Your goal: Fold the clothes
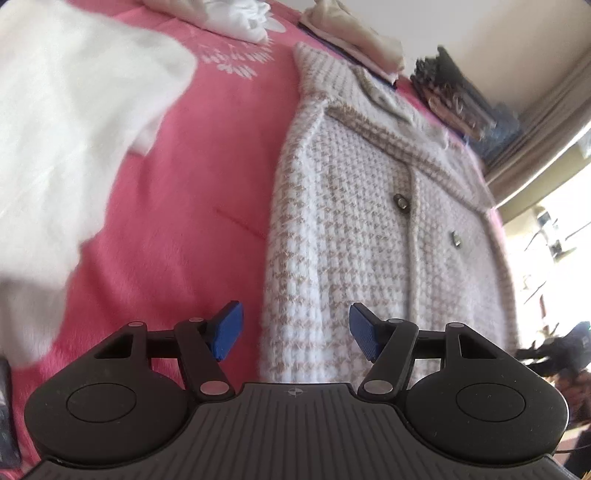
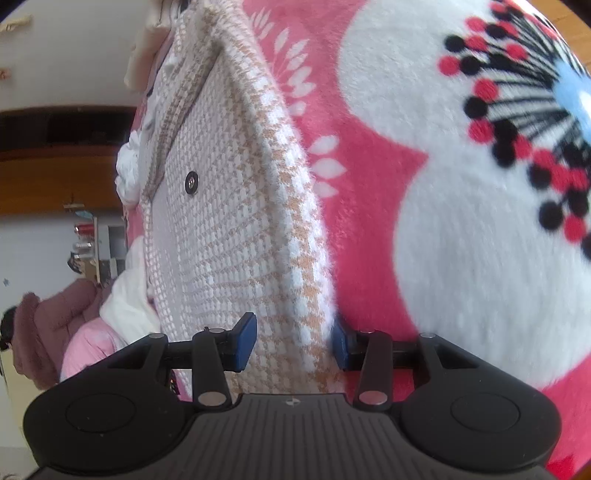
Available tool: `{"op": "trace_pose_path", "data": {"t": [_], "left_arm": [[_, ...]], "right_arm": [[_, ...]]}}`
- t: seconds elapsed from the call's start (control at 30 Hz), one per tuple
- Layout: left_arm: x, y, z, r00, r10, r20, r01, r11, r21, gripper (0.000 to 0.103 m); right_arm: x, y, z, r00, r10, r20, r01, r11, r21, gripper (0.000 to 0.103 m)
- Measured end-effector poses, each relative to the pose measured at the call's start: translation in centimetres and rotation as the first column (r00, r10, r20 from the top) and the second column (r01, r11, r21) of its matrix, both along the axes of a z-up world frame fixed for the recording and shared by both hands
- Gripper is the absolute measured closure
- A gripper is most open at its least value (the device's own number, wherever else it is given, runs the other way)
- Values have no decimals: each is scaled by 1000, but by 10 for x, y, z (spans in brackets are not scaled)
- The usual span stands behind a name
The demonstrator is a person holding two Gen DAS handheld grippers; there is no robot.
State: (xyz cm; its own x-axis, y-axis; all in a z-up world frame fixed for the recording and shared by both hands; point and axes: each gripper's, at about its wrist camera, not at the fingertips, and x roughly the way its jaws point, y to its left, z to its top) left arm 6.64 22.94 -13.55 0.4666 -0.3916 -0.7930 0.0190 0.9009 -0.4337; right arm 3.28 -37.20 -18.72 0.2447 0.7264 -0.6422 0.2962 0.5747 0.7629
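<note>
Houndstooth cardigan point(image 1: 369, 229) lying buttoned and face up on the pink blanket point(image 1: 177, 206), sleeves apparently turned in along its sides, though hard to say for sure. Beyond the cardigan's collar, a heap of other clothes point(image 1: 354, 33); past its far side, a white patch of the blanket's print.

Left gripper point(image 1: 295, 330) spread wide, pinching nothing, hovering at the cardigan's hem corner with one finger over the blanket and the other over the knit. Right gripper point(image 2: 293, 343) spread too, but straddling the cardigan's raised side edge, knit between the blue fingers point(image 2: 245, 341), not yet squeezed.

Judged step: taking hold of the cardigan's lower end, either for a side fold or for bringing the hem toward the collar; not settled which. Next move seemingly calls for closing on the thick knit deep enough to catch every layer, both ends level.
</note>
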Motion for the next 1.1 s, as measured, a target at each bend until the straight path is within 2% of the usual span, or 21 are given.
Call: {"op": "trace_pose_path", "data": {"t": [0.17, 0.47, 0.7, 1.1], "left_arm": [[3, -4, -9, 1000, 7, -21, -7, 1000, 24, 40], [-13, -2, -11, 996, -35, -81, 28, 996, -87, 40], [-24, -4, -14, 988, -71, -137, 50, 987, -154, 40], [-36, -13, -20, 971, -160, -178, 124, 972, -198, 40]], "right_arm": [[2, 3, 7, 999, 32, 38, -31, 999, -40, 57], [-7, -3, -3, 999, 23, 26, -24, 999, 39, 57], [-15, 5, -11, 998, 64, 6, -64, 994, 90, 57], [-30, 23, -17, 987, 160, -1, -159, 978, 135, 57]]}}
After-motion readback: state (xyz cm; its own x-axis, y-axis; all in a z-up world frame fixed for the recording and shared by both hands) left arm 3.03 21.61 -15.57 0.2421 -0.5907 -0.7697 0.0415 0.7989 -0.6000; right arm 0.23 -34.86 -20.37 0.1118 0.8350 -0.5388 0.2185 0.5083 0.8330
